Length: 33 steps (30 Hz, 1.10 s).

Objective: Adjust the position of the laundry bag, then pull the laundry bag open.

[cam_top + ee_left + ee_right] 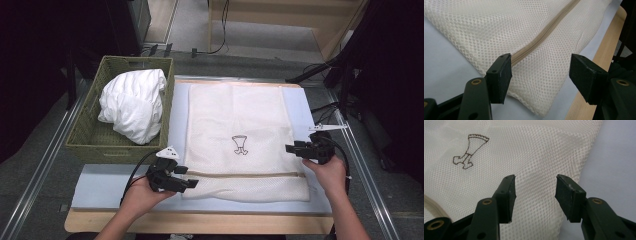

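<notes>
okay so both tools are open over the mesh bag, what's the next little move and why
Probably ease the left tool forward and shut it near the zipper's end. Its jaws stand open right at that end, the zipper looks closed along the mesh laundry bag, and the right tool hovers open over the bag's right edge.

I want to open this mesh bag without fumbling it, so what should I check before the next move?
1. Left claw open: ok, jaws apart.
2. Left claw lined up with the zipper end: ok, the zipper runs up from between its jaws.
3. Zipper pull found: cannot tell.
4. Right claw open over the mesh bag near its right edge: ok.
5. Bag lying flat on the mat: ok.
6. White laundry waiting in the basket: ok.
</notes>
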Available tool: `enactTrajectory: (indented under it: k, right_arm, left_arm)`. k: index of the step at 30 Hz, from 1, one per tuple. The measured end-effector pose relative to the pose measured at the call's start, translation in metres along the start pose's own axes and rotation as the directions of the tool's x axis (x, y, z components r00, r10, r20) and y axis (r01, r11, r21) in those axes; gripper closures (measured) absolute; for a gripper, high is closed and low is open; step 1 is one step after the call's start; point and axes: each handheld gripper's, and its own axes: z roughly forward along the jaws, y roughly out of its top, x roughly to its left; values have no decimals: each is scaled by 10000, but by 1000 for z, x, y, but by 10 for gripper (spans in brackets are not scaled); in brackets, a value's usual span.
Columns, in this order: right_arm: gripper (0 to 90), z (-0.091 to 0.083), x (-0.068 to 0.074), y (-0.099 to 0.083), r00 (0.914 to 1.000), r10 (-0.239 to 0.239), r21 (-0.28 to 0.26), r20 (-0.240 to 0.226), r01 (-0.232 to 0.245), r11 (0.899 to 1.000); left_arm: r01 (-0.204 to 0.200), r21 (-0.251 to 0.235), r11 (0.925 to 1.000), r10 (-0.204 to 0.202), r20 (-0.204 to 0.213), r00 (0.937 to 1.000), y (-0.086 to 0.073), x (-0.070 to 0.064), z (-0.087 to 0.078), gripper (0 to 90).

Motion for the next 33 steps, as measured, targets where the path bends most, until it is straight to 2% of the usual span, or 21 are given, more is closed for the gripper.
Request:
enactTrajectory:
  k: [6, 9, 12, 25, 33]
  right_arm:
    - [515, -14, 5, -11, 9999, -149, -19, 40, 149, 9999]
    - [515, -18, 7, -16, 9997, -185, 51, 126, 184, 9998]
    - [517, -23, 8, -21, 9996, -196, 101, 197, 194, 9998]
    - [537, -40, 7, -41, 9991, 42, 176, 426, -50, 9998]
    - [567, -48, 4, -51, 9978, 240, 142, 620, -249, 9996]
  left_arm:
    - [-204, 20, 9998, 204, 123, 9997, 5, -2, 4, 358]
    - [-135, -81, 9999, 139, 554, 9984, 8, -3, 5, 359]
    - [-309, -120, 9995, 316, 690, 9971, 11, -6, 7, 360]
    - [-732, 48, 9973, 726, 738, 9946, 21, -7, 17, 366]
    - [-815, 23, 9967, 810, 849, 9931, 26, -9, 22, 366]
